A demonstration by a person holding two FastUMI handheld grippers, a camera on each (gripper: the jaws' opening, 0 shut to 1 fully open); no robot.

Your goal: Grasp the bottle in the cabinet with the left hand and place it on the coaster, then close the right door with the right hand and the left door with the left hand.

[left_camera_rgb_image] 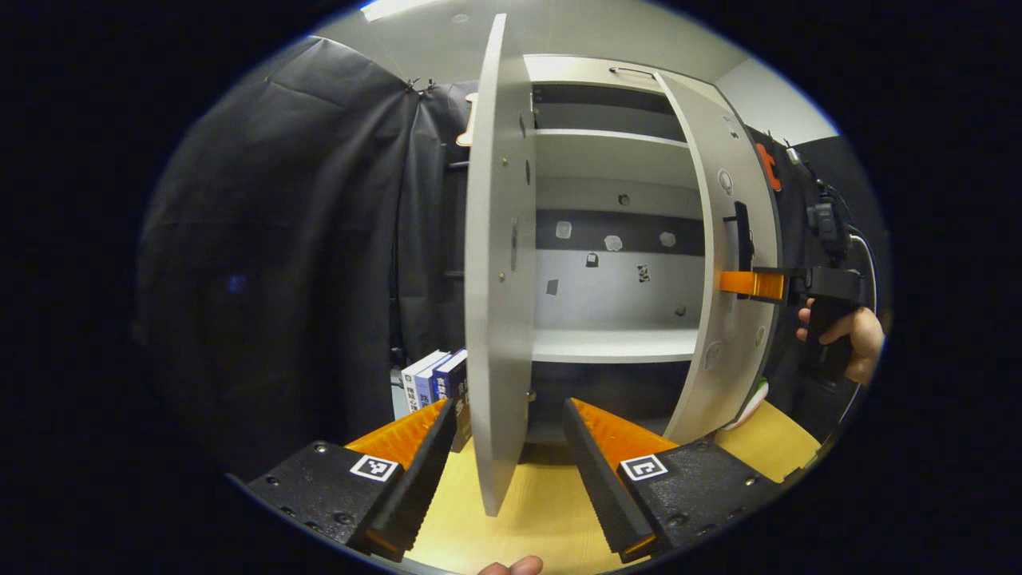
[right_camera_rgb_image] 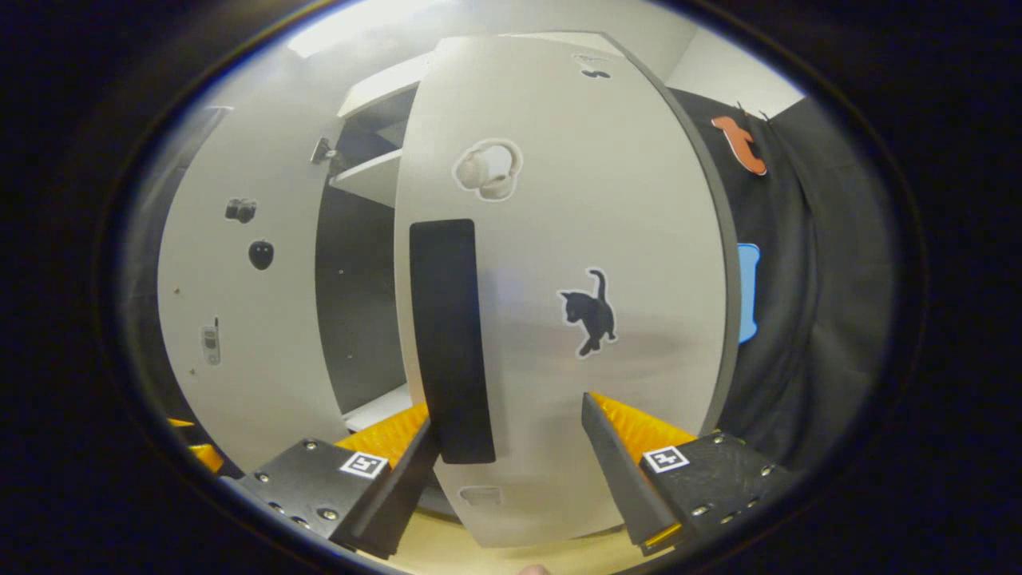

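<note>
The bottle cannot be made out in the cabinet (left_camera_rgb_image: 615, 343), whose shelves look bare. The left door (left_camera_rgb_image: 499, 263) stands edge-on between the wide-open fingers of the left gripper (left_camera_rgb_image: 509, 447). The right gripper (right_camera_rgb_image: 511, 447), jaws wide, faces the right door (right_camera_rgb_image: 575, 239) near its black handle (right_camera_rgb_image: 451, 343); contact unclear.

Books (left_camera_rgb_image: 435, 383) at seven o'clock half hidden behind left door (left_camera_rgb_image: 499, 263). Small stickers on cabinet's back panel (left_camera_rgb_image: 615, 263) too small to tell. White-and-green thing (left_camera_rgb_image: 754, 399) at four o'clock mostly hidden behind right door (left_camera_rgb_image: 730, 263). Fingertip (left_camera_rgb_image: 511, 567) cut off at six o'clock.
</note>
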